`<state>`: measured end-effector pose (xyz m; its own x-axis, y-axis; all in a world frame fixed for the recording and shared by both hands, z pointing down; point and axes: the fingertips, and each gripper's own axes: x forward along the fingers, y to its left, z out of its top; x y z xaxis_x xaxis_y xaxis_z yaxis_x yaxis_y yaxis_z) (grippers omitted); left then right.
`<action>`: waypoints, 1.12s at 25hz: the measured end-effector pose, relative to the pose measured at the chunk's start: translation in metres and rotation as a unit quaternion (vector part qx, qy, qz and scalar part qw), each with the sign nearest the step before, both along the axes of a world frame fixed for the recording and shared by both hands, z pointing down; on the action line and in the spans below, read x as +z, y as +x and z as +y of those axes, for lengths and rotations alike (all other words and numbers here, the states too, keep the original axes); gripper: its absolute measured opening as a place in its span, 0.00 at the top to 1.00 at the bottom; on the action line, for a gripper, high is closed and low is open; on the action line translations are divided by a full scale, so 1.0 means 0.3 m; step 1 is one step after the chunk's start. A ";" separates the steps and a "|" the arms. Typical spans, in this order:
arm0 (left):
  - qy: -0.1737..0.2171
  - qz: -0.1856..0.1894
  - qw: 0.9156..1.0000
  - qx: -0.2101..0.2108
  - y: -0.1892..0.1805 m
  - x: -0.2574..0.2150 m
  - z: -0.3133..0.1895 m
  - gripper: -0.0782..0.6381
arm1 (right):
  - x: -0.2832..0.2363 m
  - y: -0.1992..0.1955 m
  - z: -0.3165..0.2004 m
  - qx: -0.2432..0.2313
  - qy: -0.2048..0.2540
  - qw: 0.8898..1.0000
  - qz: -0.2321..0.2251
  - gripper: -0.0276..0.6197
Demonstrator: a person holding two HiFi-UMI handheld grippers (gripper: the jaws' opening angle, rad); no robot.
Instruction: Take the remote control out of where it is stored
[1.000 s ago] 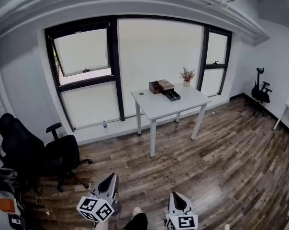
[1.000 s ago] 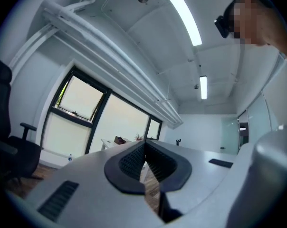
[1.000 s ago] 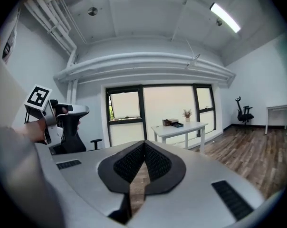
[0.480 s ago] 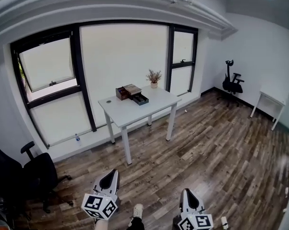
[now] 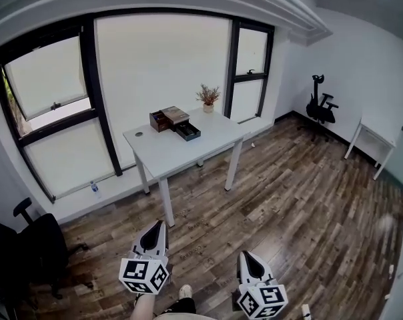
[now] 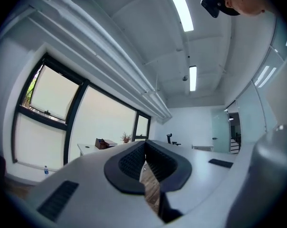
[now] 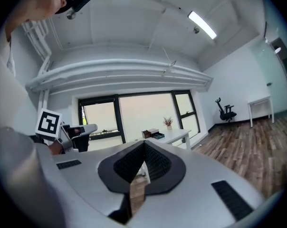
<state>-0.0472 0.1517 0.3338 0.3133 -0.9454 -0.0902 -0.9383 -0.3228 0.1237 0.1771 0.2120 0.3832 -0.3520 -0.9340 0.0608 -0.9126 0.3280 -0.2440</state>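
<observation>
1. A white table point(image 5: 168, 153) stands by the window point(image 5: 155, 65) on a wood floor point(image 5: 288, 205)
2. At the table's far end sit a brown box point(image 5: 163, 119), a dark tray point(image 5: 187, 132) just beside it, and a plant point(image 5: 207, 97) at the corner
3. A bottle point(image 5: 95, 189) stands on the floor under the window, left of the table
4. A black chair point(image 5: 28, 259) is at lower left
5. A black frame point(image 5: 319, 107), too small to make out, stands by the right wall near a second table point(image 5: 373, 139)
6. The left gripper point(image 5: 160, 224) and right gripper point(image 5: 243, 253) hang low in the view, well apart from the table, tips toward it, with a shoe point(image 5: 185, 291) between them
</observation>
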 end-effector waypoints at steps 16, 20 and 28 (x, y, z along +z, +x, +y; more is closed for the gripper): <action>-0.055 -0.005 0.998 -0.009 -0.221 0.043 -0.733 0.88 | -0.008 -0.226 -0.770 -0.009 -0.028 0.999 0.028 0.95; -0.064 -0.002 0.998 -0.023 -0.244 0.057 -0.898 0.88 | 0.000 -0.267 -0.999 -0.034 -0.026 0.999 0.022 0.95; -0.028 0.002 0.997 -0.070 -0.279 -0.061 -1.298 0.88 | -0.065 -0.309 -1.512 -0.083 -0.024 0.996 0.020 0.95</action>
<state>-0.1308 -0.2378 0.3154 0.1786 -0.9833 -0.0364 -0.9730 -0.1820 0.1421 0.0845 -0.2415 0.3639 -0.4971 -0.8591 0.1214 -0.8564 0.4633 -0.2280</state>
